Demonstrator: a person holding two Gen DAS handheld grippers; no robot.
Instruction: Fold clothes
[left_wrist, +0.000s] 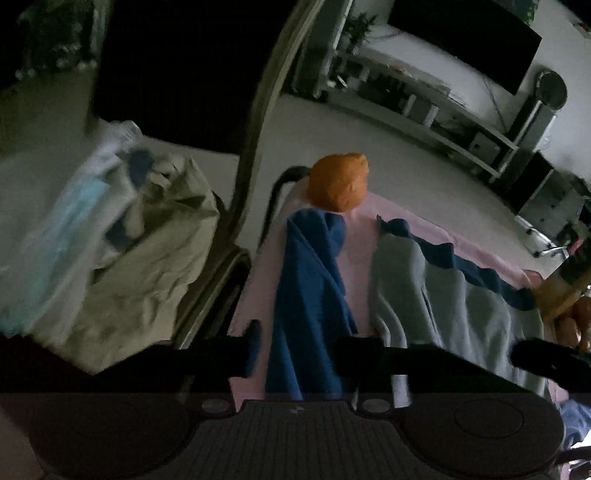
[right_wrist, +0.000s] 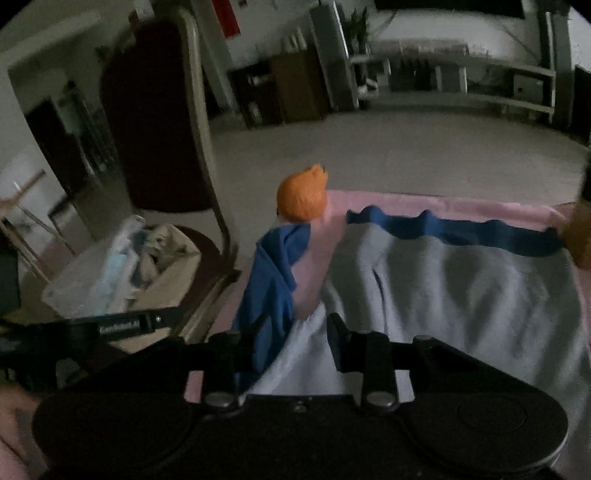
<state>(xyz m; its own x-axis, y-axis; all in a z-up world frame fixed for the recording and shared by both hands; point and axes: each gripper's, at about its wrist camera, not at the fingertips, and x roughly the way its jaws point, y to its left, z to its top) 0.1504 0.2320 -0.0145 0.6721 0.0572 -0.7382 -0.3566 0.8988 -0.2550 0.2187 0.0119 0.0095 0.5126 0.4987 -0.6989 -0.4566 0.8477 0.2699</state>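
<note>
A light-blue garment (left_wrist: 443, 295) (right_wrist: 461, 288) with a dark-blue band (right_wrist: 461, 229) along its far edge lies spread on a pink sheet (left_wrist: 358, 236) (right_wrist: 443, 201). Its dark-blue sleeve (left_wrist: 310, 288) (right_wrist: 269, 288) runs from an orange plush lump (left_wrist: 338, 182) (right_wrist: 303, 197) towards me. My left gripper (left_wrist: 303, 343) is over the sleeve's near end, with pink sheet showing between the left finger and the cloth. My right gripper (right_wrist: 284, 347) stands over the garment's near left corner, jaws apart, with sleeve and pale cloth between them. The view is dim and blurred.
A chair with a dark back and metal frame (left_wrist: 255, 110) (right_wrist: 199, 110) stands left of the sheet, with a beige bag of clothes (left_wrist: 129, 240) (right_wrist: 147, 258) on its seat. A brown object (right_wrist: 580, 236) stands at the sheet's far right. Shelves (left_wrist: 443, 107) line the far wall.
</note>
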